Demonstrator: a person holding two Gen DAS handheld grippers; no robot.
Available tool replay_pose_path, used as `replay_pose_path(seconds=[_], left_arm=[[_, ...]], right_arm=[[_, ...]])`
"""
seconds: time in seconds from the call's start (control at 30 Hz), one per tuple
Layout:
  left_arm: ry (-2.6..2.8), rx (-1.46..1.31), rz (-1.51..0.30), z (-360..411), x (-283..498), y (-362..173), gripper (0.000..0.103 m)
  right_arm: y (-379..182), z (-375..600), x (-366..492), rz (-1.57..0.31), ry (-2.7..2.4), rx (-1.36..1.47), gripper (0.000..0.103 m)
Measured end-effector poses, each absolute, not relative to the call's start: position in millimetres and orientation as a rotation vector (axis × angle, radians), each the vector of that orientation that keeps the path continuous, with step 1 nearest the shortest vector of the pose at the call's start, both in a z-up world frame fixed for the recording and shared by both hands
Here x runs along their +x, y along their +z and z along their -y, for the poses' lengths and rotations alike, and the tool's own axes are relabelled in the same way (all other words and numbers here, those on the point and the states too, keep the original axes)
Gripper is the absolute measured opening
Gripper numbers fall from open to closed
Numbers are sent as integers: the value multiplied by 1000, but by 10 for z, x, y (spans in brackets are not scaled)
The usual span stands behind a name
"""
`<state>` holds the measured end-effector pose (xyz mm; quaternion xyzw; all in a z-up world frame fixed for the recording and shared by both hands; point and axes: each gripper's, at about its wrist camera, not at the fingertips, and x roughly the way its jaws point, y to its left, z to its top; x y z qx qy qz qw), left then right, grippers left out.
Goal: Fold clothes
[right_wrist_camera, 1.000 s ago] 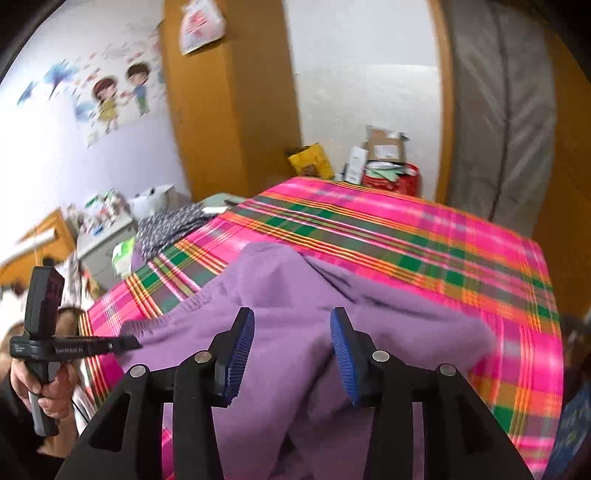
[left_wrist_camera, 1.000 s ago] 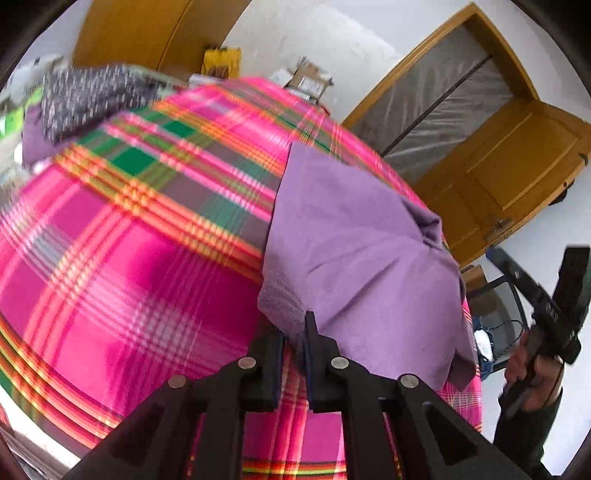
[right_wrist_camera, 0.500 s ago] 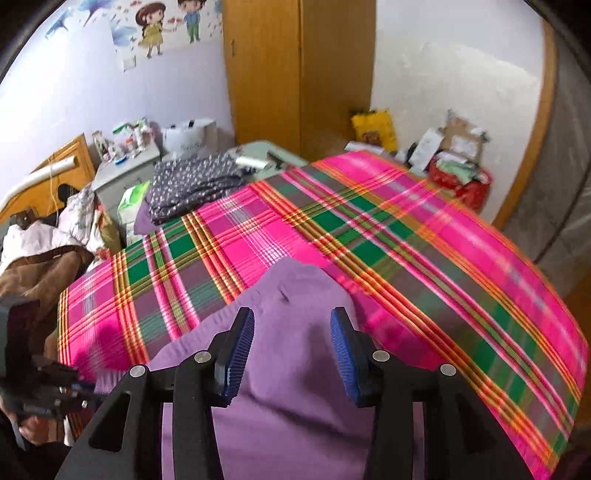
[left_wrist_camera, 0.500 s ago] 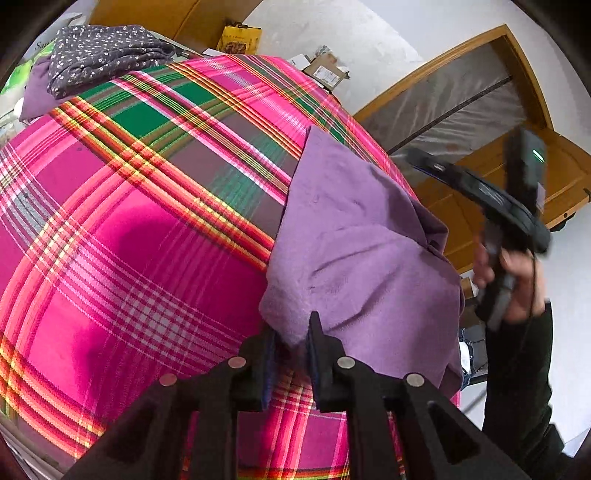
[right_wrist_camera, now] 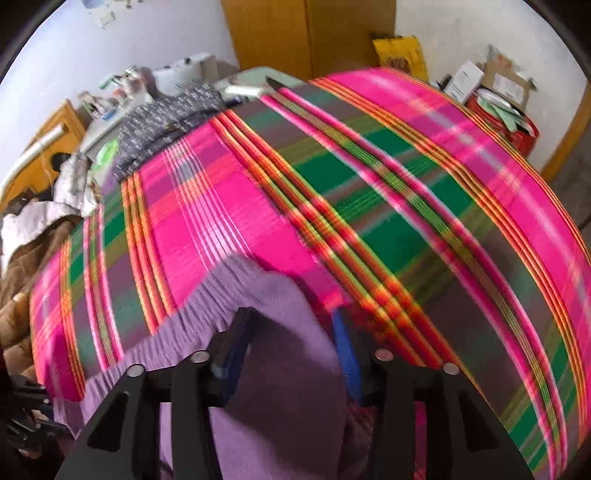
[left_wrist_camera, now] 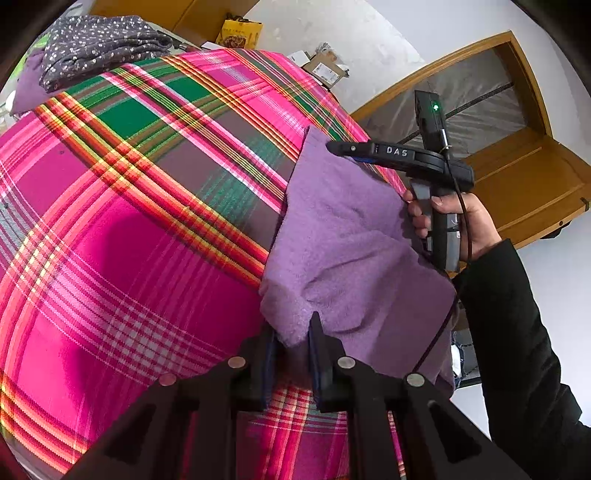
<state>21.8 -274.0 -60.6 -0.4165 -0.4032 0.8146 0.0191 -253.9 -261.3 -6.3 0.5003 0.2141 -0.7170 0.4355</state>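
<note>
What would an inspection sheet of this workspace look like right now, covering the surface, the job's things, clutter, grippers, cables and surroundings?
Surface: bed under a pink and green plaid cover, mostly bare.
Job's things: purple garment lying near the bed's edge, wrinkled, one corner lifted.
Clutter: dark dotted clothes pile at the far corner; yellow bag and cardboard boxes by the wall.
Grippers: left gripper pinching the garment's near corner; right gripper open, fabric between its fingers, image blurred.
Cables: a black cable hangs from the right gripper's handle across the garment.
Surroundings: wooden door, wardrobe, crowded side table.
</note>
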Motion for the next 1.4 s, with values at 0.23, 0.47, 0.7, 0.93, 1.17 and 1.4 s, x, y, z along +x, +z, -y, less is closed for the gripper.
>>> replay_pose_path(seconds=[0.23,0.47,0.7,0.93,1.17,1.4], left_arm=[[2574,-1302,1174,2720,211,-555,10],[2748,-1226,1097,2930,273,-255,9],[2951,-1143,1033,3266,393,84,8],[3101,-1115,1025,3730,535,275,8],[3224,-1110,1034,4102,649,410,7],[3217,-1224,1049,4390,592,225,7]], right_arm=[[-59,2624,-2385,-618,-1743,1189,5],[274,2581,-2243,-609,-1871,1032,5],[906,2678,-2120,-466,-2008,812,5],[1124,3223,-2083,-414,-2036,723,5],[1222,3772,-2125,-373,-2022,667,5],[867,4273,-2250,-397,-1987,742,5]])
